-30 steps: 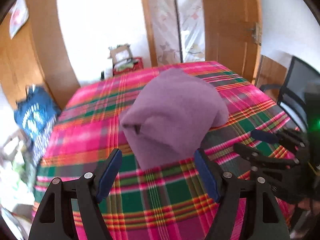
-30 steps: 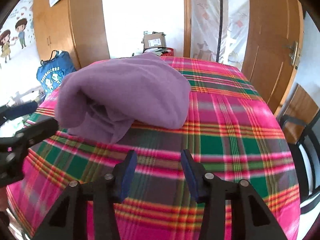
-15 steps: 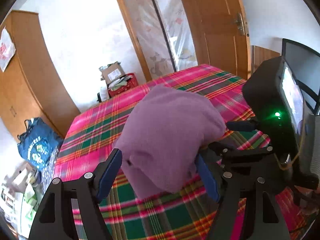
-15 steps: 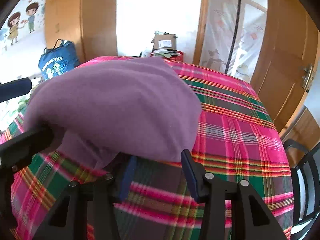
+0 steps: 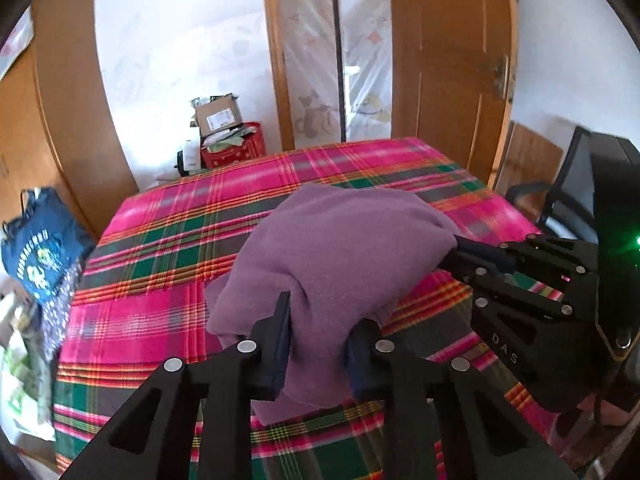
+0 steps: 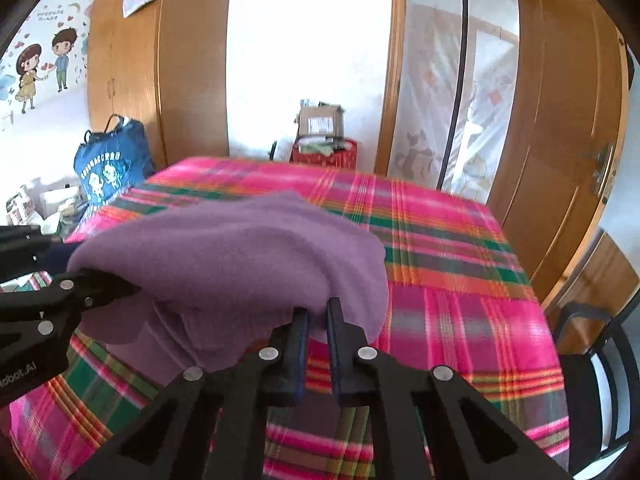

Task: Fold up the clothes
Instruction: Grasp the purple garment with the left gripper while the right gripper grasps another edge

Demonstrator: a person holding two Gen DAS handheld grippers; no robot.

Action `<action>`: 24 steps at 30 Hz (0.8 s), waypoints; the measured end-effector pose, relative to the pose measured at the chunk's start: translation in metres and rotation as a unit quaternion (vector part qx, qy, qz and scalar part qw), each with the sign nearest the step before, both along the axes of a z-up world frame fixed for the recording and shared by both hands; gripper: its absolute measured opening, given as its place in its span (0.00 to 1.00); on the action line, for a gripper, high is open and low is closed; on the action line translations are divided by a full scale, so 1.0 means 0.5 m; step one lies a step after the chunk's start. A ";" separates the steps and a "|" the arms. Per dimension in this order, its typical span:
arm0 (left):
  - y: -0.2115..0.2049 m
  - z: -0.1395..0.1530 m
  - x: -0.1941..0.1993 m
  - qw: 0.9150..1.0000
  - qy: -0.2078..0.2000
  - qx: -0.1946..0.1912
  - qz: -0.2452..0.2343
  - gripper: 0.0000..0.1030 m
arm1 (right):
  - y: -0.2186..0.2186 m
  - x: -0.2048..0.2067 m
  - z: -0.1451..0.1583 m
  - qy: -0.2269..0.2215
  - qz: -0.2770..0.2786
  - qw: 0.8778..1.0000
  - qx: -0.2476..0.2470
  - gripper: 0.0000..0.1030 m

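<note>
The plaid table (image 5: 168, 216) fills most of what I see, and on it sits the purple garment (image 5: 340, 248), bunched in a soft heap near the front edge, not yet spread. I judge I'm at the pick-up: getting both near edges in hand so the cloth can be lifted and shaken flat before any fold. Next I'd want the two grips secure, then raise and part them to draw the fabric out, taking care not to drag the tablecloth. My left gripper (image 5: 316, 344) points down over the near edge, its jaws closing on a thick fold of cloth between them. My right gripper (image 6: 318, 320), angled down likewise at the heap's other side, is closing too, its fingers nearly together with a thin hem pinched at their tips.
</note>
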State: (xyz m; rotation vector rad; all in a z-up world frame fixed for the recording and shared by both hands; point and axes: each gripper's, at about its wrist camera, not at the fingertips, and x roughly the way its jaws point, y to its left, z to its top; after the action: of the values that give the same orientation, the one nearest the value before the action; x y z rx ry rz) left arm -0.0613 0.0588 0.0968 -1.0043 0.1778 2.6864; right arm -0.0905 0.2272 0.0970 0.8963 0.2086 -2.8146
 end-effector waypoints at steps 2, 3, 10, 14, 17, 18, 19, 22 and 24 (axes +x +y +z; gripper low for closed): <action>-0.016 0.003 -0.006 1.000 -0.004 0.016 0.006 0.21 | -0.008 -0.005 0.014 0.011 0.001 1.000 0.001 0.09; -0.024 0.005 -0.007 1.000 -0.004 0.020 0.009 0.20 | -0.012 -0.007 0.019 0.015 0.002 1.000 -0.001 0.09; -0.081 0.028 -0.005 0.998 0.001 0.060 0.037 0.19 | -0.051 -0.018 0.070 0.055 0.026 0.998 -0.020 0.09; -0.126 0.033 -0.004 0.995 -0.006 0.086 0.057 0.18 | -0.083 -0.027 0.102 0.082 0.051 0.995 -0.033 0.09; -0.153 0.031 0.000 0.992 -0.014 0.102 0.068 0.17 | -0.109 -0.031 0.115 0.093 0.071 0.992 -0.035 0.09; -0.163 0.030 0.002 0.991 -0.016 0.108 0.072 0.17 | -0.118 -0.032 0.117 0.097 0.079 0.991 -0.036 0.09; -0.171 0.028 0.004 0.991 -0.017 0.112 0.075 0.17 | -0.127 -0.033 0.119 0.101 0.088 0.990 -0.036 0.09; -0.191 0.020 0.008 0.989 -0.025 0.118 0.084 0.17 | -0.158 -0.039 0.123 0.105 0.111 0.988 -0.035 0.09; -0.204 0.006 0.012 0.988 -0.034 0.124 0.088 0.17 | -0.180 -0.044 0.121 0.102 0.130 0.986 -0.038 0.09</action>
State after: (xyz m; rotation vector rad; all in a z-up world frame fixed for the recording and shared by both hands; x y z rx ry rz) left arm -0.0551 -0.0431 0.0996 -1.0749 -0.2659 2.7337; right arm -0.1125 0.1371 0.1576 0.5222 0.2253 -2.6459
